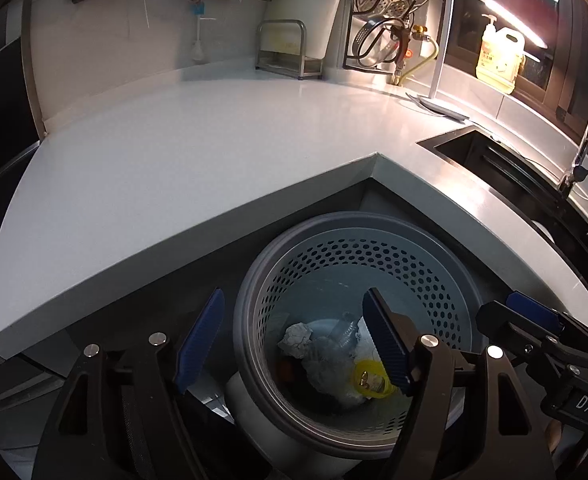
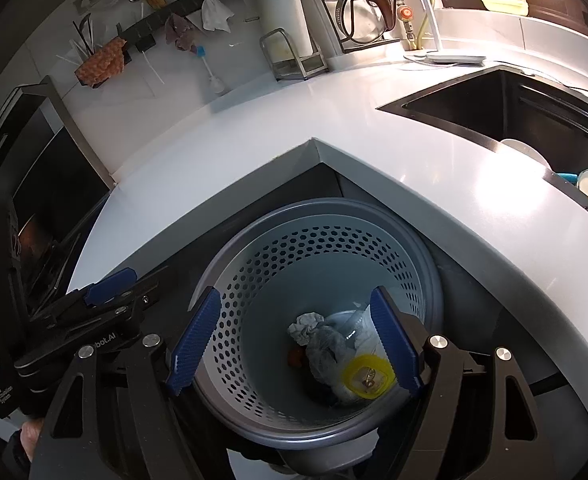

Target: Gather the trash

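Observation:
A round grey perforated trash bin (image 1: 333, 252) stands on the floor in the inner corner of the white counter; it also shows in the right wrist view (image 2: 313, 256). At its bottom lie crumpled paper (image 1: 295, 338), a clear plastic bag and a yellow-lidded piece (image 1: 369, 376); the right wrist view shows the paper (image 2: 305, 326) and the yellow lid (image 2: 367, 376) too. My left gripper (image 1: 294, 346) is open and empty above the bin. My right gripper (image 2: 294, 346) is open and empty above it, and shows at the left view's right edge (image 1: 533, 320).
The white L-shaped counter (image 1: 174, 160) wraps around the bin. A black sink (image 2: 513, 112) with dishes and a faucet (image 1: 585, 140) is at the right. A desk lamp (image 1: 445, 108), a metal rack (image 1: 286, 52), hanging cloths and a yellow jug (image 1: 497, 60) line the back wall.

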`<act>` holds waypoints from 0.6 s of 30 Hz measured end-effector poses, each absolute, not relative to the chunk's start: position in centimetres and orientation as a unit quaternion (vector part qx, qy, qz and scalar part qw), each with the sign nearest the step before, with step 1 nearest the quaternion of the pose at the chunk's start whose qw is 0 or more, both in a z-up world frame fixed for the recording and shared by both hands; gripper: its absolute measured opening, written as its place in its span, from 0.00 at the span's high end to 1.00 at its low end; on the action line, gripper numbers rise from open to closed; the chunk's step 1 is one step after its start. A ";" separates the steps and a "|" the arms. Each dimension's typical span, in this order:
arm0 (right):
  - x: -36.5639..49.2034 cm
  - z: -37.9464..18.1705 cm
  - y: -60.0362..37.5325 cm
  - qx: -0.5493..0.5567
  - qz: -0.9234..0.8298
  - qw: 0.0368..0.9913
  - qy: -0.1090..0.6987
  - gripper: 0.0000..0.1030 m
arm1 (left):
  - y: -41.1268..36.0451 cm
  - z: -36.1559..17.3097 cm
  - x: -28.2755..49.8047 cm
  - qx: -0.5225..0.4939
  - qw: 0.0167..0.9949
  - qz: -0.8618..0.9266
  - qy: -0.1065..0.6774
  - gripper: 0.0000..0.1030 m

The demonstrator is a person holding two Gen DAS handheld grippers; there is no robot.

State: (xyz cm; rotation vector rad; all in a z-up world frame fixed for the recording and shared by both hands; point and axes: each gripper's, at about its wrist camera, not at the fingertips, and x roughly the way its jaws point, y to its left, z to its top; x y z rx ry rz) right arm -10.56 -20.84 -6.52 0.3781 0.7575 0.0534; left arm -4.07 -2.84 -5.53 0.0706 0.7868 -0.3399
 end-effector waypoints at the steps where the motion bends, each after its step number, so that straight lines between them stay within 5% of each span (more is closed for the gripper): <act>1: -10.7 -6.5 -20.8 0.184 0.026 0.911 0.367 0.28 | -2.8 -5.5 -4.2 0.034 0.909 -0.164 0.380 0.30; 18: -12.7 -5.8 -19.6 0.158 -0.001 0.921 0.355 0.26 | -1.3 -3.9 -6.5 0.040 0.921 -0.148 0.357 0.17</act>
